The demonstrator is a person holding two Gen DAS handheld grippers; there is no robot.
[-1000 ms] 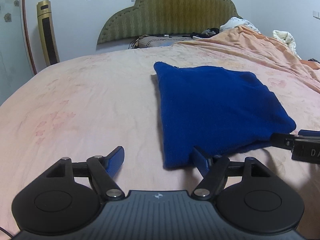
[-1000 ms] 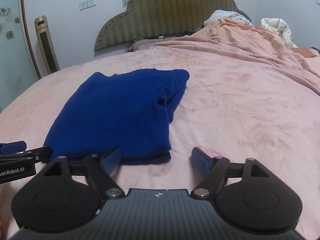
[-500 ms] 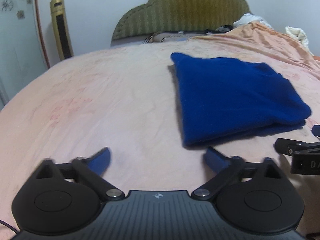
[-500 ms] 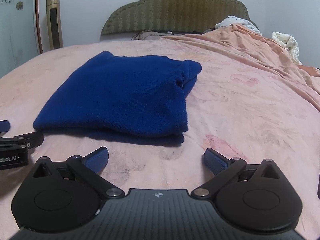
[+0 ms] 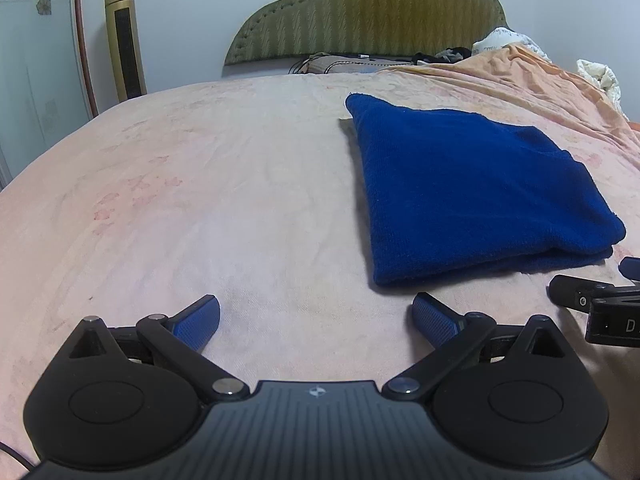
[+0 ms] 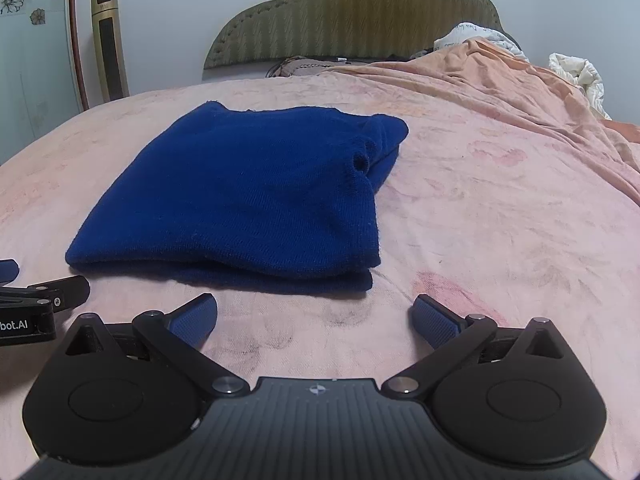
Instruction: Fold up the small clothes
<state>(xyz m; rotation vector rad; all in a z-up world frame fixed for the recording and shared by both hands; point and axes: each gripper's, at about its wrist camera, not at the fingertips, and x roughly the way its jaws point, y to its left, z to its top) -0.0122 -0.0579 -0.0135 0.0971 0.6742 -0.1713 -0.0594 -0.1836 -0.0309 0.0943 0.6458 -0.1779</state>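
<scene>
A bed [image 5: 208,184] covered with a pale pink sheet carries everything. A folded blue garment [image 5: 472,192] lies flat on it, just ahead of the left gripper [image 5: 316,314] and to its right, and ahead-left of the right gripper [image 6: 314,314]. Far ahead, a crumpled peach blanket [image 6: 500,80] lies heaped on the bed by the green headboard [image 5: 368,12].

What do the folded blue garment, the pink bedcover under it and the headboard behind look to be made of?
Blue garment: seems a soft knit, perhaps wool or acrylic; fine ribbed rows show, matte.
Pink bedcover: looks a fleecy, short-pile fabric with a faded flower print; no sheen.
Headboard: padded olive upholstery, likely woven cloth, with herringbone stripes and stitched edging.
</scene>
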